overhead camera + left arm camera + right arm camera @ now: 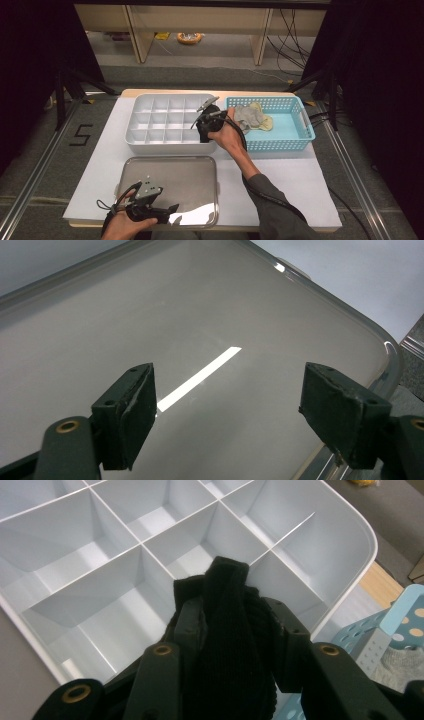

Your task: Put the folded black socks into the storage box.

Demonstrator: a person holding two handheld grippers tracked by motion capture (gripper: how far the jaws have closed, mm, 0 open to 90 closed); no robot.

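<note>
From the high view, the right claw (203, 121) hangs over the near right corner of the white compartment organizer (150, 142), clamped on a rolled black sock (205, 131) that dangles below it. The grip at the sock's upper end leaves the bulk free to drop into a cell, which looks like the reason for holding it that way. Just beside the organizer on the right sits the blue perforated basket (295, 142) with more socks, grey and pale yellow (252, 118), still to sort by the look of it. The left claw (150, 202) rests low over the near edge of the steel tray (200, 165), out of the way. The white surface (280, 175) is bare to the right of the tray, so the right forearm has room to swing.

In the left gripper view, the left claw (227, 410) stands wide open with nothing between its pads, above the bare tray (350, 310); its raised rim curves close on the right.

In the right gripper view, the right claw (235, 625) pinches the black sock (230, 645) from both sides. Thin divider walls (180, 522) cross beneath; the cells (115, 605) are empty, and the organizer's rounded outer wall (367, 545) lies near on the right, with the basket (395, 625) just past it.
</note>
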